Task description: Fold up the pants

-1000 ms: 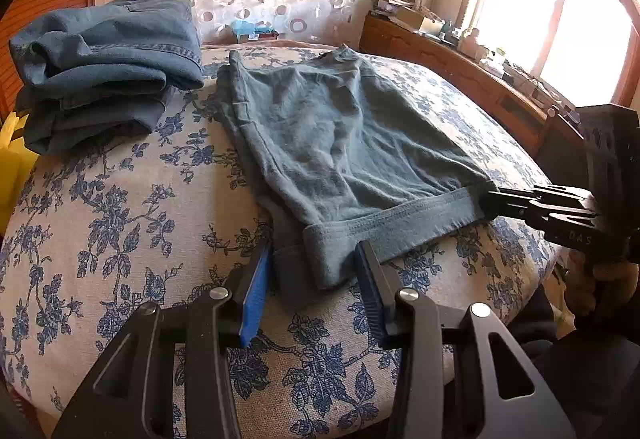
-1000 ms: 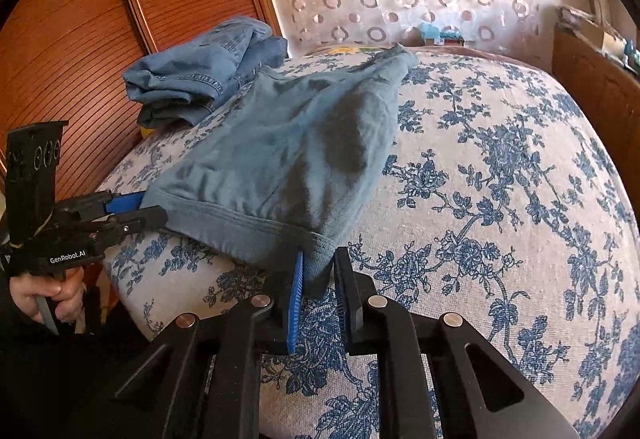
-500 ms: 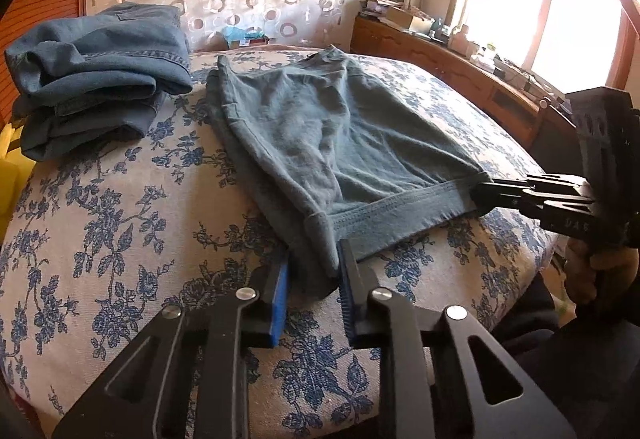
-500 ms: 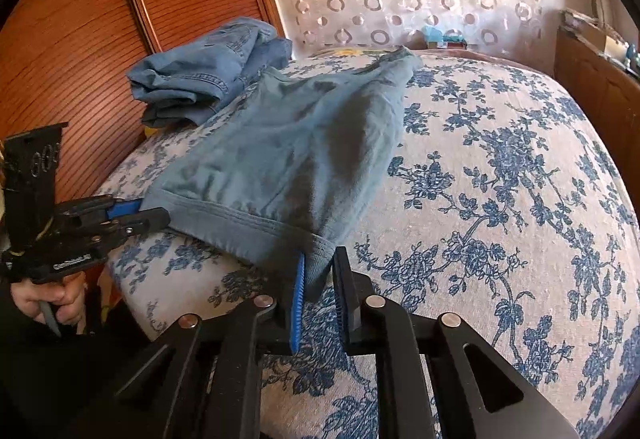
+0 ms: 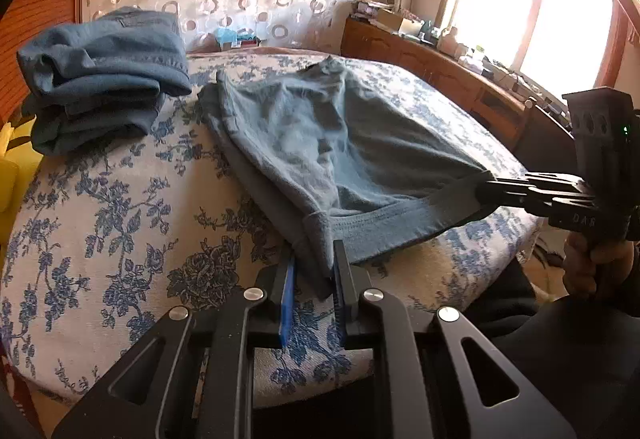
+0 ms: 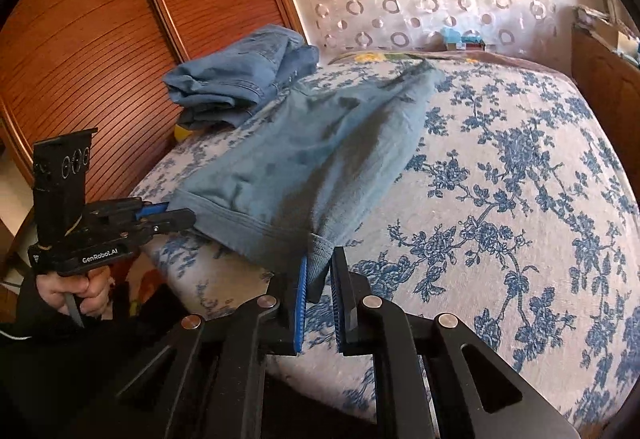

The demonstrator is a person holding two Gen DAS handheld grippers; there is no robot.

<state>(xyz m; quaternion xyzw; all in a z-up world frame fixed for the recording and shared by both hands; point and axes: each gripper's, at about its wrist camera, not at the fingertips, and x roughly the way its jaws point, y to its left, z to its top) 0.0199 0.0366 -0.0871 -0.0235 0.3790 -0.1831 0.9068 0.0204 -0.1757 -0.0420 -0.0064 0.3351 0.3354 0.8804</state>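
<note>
Gripping: pants [image 5: 344, 143] lay flat beside the folded jeans [image 5: 100, 75].
Left gripper [image 5: 314, 275]: was closing on one hem corner.
Right gripper [image 6: 318, 279]: pinched the other.
Advice: corners were best lifted evenly.

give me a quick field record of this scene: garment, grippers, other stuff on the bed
surface: bed with blue floral cover
garment: grey-blue pants, spread flat, hem end at the near edge
left gripper: closing on the hem's left corner, cloth between the pads
right gripper: shut on the hem's right corner
hem: stretched between the two grippers, slightly raised off the cover
other item: folded jeans, stacked at the far left, apart from the pants
fold: not yet started
</note>
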